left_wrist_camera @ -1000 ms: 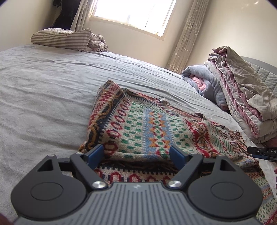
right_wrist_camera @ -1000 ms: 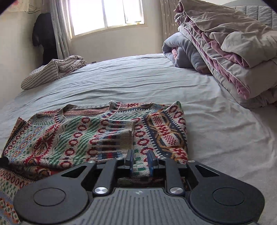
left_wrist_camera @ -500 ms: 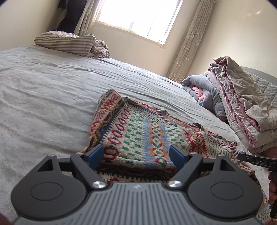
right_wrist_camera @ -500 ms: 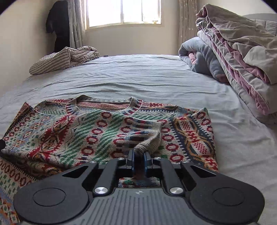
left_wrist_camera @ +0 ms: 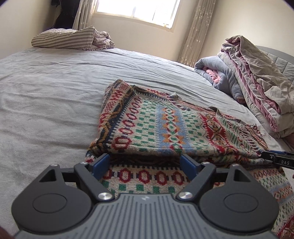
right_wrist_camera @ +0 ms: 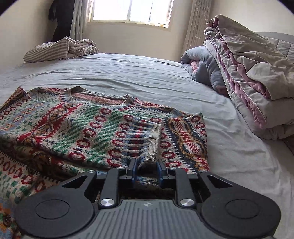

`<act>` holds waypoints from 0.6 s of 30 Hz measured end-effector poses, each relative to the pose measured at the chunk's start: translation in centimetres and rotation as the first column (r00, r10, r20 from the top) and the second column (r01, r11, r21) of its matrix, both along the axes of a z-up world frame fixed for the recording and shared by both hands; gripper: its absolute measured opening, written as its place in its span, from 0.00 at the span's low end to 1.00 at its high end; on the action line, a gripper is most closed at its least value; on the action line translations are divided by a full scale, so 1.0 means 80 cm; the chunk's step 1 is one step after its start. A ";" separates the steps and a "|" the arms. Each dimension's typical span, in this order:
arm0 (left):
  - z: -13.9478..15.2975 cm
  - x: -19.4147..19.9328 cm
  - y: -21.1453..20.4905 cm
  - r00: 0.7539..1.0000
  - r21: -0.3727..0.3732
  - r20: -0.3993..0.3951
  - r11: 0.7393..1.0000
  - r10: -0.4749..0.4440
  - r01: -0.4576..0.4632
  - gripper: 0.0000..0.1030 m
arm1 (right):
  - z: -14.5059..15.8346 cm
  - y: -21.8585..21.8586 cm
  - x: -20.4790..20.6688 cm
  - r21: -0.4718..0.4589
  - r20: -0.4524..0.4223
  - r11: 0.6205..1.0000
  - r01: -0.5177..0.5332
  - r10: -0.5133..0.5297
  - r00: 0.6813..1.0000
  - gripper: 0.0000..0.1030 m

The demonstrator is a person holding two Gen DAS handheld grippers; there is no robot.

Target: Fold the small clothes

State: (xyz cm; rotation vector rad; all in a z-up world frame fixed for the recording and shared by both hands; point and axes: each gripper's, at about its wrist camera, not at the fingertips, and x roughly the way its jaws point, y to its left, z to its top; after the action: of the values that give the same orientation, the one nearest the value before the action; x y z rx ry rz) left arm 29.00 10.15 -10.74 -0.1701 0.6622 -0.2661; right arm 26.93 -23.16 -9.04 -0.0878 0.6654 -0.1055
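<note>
Nearest you, your left gripper [left_wrist_camera: 145, 165] is hovering with its jaws spread wide, the blue pads either side of the patterned sweater [left_wrist_camera: 165, 132] and pressing on nothing; the knit's folded edge is lying just ahead of the fingertips, with another layer showing below them. Your right gripper [right_wrist_camera: 147, 168] is sitting low over the sweater's [right_wrist_camera: 95, 128] ribbed cuff [right_wrist_camera: 147, 147], which is folded in across the body. Its jaws have just been opening, and the cuff's end is lying between the pads [right_wrist_camera: 160, 170]; they are standing partly apart and I cannot tell whether they are touching the wool. The sweater is lying on the grey bedsheet [right_wrist_camera: 147, 77], neckline turned away from you. Beyond it on the right, a heap of quilts [right_wrist_camera: 257, 82] is resting beside a rolled grey blanket [right_wrist_camera: 204, 68]. Farthest off, a striped blanket [left_wrist_camera: 69, 39] is lying under the window [right_wrist_camera: 130, 11].
</note>
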 end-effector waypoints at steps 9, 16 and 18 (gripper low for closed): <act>0.034 -0.075 0.025 0.999 0.081 -0.039 0.997 0.015 -0.012 0.87 | 0.045 -0.019 -0.095 -0.003 0.021 0.999 -0.054 0.054 0.998 0.70; 0.042 -0.137 0.057 0.988 0.075 -0.156 0.997 -0.018 0.030 0.90 | 0.051 -0.048 -0.176 0.007 -0.011 0.995 -0.098 0.098 0.995 0.87; 0.040 -0.154 0.071 0.978 0.027 -0.204 0.999 -0.034 0.040 0.92 | 0.050 -0.056 -0.194 0.013 -0.026 0.994 -0.105 0.105 0.994 0.90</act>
State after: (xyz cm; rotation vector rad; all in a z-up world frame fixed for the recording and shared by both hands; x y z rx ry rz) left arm 16.71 15.87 -7.55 -0.1569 0.8726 -0.2763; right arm 11.40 -27.61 -5.04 -0.1128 0.6866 0.0011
